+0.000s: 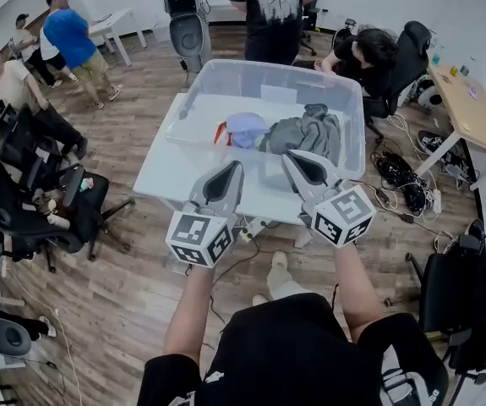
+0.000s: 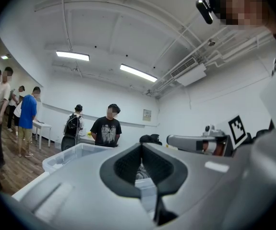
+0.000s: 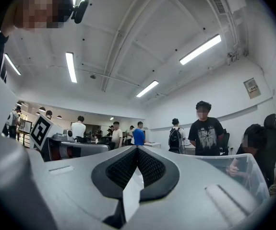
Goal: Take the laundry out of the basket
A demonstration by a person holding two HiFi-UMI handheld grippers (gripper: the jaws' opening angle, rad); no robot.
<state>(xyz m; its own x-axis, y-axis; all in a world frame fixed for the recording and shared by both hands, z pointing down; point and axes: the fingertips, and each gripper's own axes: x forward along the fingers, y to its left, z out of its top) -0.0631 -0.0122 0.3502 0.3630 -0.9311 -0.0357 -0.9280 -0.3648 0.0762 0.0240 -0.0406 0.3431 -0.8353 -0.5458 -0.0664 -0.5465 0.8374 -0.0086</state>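
A clear plastic basket (image 1: 268,68) stands on a white table (image 1: 162,172). Inside it lie a lavender garment (image 1: 247,128), a heap of grey clothes (image 1: 306,132) and a small red and white piece (image 1: 220,132). My left gripper (image 1: 234,169) is held in front of the basket's near wall, shut and with nothing in it. Beside it my right gripper (image 1: 292,159) is also shut and holds nothing. Both point level toward the basket and touch no laundry. The left gripper view shows the shut left gripper (image 2: 141,147) and the basket (image 2: 68,157) ahead on the left. In the right gripper view, the basket (image 3: 246,169) lies right of the shut right gripper (image 3: 137,150).
A person in a black T-shirt (image 1: 272,11) stands behind the table, and another (image 1: 365,53) sits at its far right. Black office chairs (image 1: 35,201) crowd the left side. Cables and a power strip (image 1: 403,184) lie on the wooden floor at right, near a wooden desk (image 1: 475,112).
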